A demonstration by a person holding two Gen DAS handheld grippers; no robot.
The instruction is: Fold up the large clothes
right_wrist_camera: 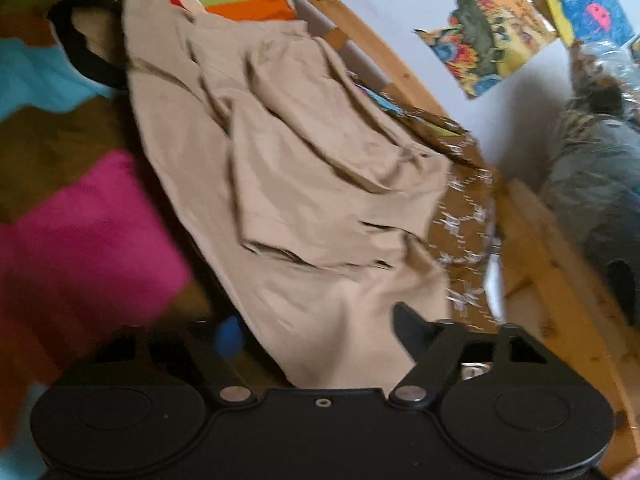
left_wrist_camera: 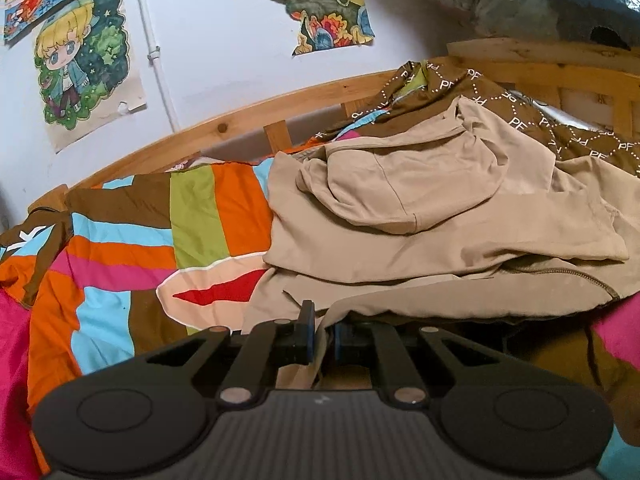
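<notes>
On the striped bedspread [left_wrist_camera: 120,248] lies the beige jacket [left_wrist_camera: 420,216]; left claw [left_wrist_camera: 323,344] clamped on its edge; right claw [right_wrist_camera: 316,332] spread apart.

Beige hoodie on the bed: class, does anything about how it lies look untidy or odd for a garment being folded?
Yes. The beige hoodie lies bunched on the striped bedspread, its hood flopped over the body, its hem pinched in the left tool. One wall poster has ragged, torn edges.

One beige garment [left_wrist_camera: 420,216], one striped bedspread [left_wrist_camera: 120,264], three wall pictures [left_wrist_camera: 86,64]
</notes>
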